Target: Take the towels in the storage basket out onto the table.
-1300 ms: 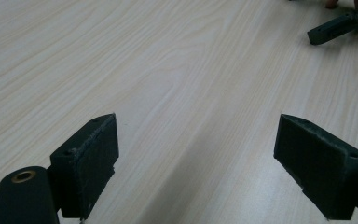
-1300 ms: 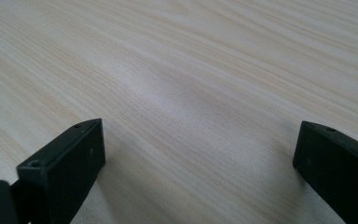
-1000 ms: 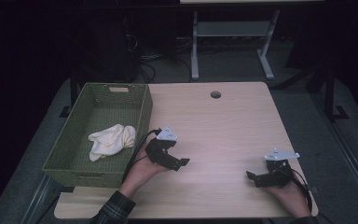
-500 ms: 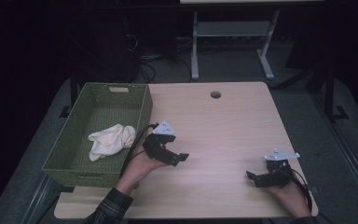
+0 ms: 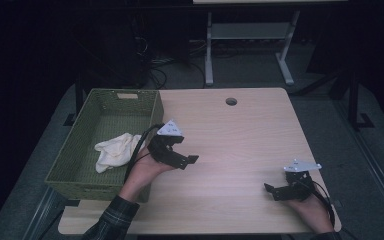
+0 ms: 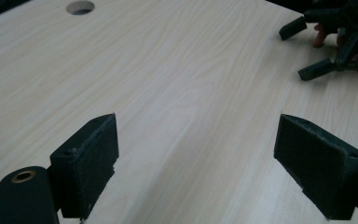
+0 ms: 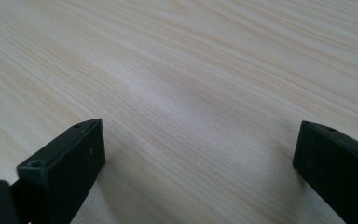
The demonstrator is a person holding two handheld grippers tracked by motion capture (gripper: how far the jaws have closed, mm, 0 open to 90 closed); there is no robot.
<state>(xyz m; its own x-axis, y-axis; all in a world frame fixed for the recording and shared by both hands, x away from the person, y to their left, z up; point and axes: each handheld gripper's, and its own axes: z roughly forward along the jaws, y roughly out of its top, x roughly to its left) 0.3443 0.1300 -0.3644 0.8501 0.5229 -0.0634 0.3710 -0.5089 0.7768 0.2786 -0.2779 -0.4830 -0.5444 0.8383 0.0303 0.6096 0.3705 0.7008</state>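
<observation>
A crumpled white cloth (image 5: 114, 151) lies in the green basket (image 5: 65, 165) at the counter's (image 5: 240, 135) left edge. Left hand-held gripper (image 5: 180, 158) and right hand-held gripper (image 5: 274, 191): jaws wide, empty. The cloth looks soft, light; pinch a raised fold. No legible writing.

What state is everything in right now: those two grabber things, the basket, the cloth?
Left gripper: open, empty, beside the basket, above the table.
Right gripper: open, empty, low at the table's right front.
Basket: upright at the table's left edge, holding the cloth.
Cloth: crumpled, lying in the basket, untouched.
</observation>
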